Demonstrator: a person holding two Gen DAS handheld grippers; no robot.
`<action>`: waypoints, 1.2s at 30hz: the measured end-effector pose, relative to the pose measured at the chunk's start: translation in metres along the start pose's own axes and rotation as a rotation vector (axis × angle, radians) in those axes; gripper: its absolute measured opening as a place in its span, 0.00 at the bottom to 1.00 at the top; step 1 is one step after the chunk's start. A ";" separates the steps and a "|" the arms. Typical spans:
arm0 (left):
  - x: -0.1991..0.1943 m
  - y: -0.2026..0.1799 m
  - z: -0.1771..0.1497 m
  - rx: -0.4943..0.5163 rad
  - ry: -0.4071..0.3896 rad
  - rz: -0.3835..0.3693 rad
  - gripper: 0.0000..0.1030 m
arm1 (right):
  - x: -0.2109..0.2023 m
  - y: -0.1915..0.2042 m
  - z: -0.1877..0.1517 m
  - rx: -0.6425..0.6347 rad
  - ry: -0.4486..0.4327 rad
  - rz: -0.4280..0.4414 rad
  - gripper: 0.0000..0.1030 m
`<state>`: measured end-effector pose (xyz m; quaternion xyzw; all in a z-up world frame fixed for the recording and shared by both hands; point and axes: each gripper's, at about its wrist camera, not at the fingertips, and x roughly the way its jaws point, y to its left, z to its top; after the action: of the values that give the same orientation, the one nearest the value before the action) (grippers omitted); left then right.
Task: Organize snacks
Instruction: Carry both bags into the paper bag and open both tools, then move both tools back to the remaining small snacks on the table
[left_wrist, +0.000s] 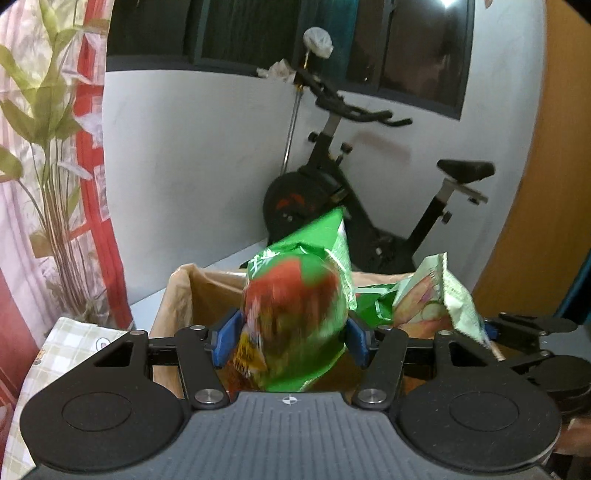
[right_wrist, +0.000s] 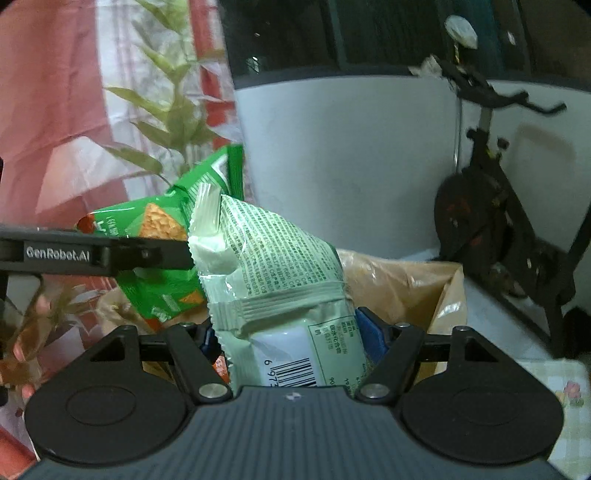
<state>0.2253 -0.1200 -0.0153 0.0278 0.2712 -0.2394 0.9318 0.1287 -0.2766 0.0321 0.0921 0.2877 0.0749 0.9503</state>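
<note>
Left wrist view showed the left tool gripping a green snack bag above the paper-lined box; the right tool gripped a pale bag; both bags were, I judge, not yet placed inside.

Home room: exercise bike against white wall, dark window, red patterned curtain, leafy plant.
</note>
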 end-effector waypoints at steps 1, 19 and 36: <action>0.003 0.002 -0.001 0.002 0.003 0.005 0.61 | 0.004 0.000 0.000 0.009 0.007 -0.006 0.71; -0.027 0.021 -0.009 -0.033 -0.006 0.054 0.76 | 0.004 0.015 0.012 -0.058 0.034 -0.022 0.89; -0.085 0.039 -0.050 -0.063 0.001 0.160 0.76 | -0.020 0.035 -0.003 -0.188 0.070 -0.059 0.89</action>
<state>0.1560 -0.0393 -0.0167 0.0204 0.2759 -0.1556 0.9483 0.1074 -0.2463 0.0476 -0.0087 0.3151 0.0767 0.9459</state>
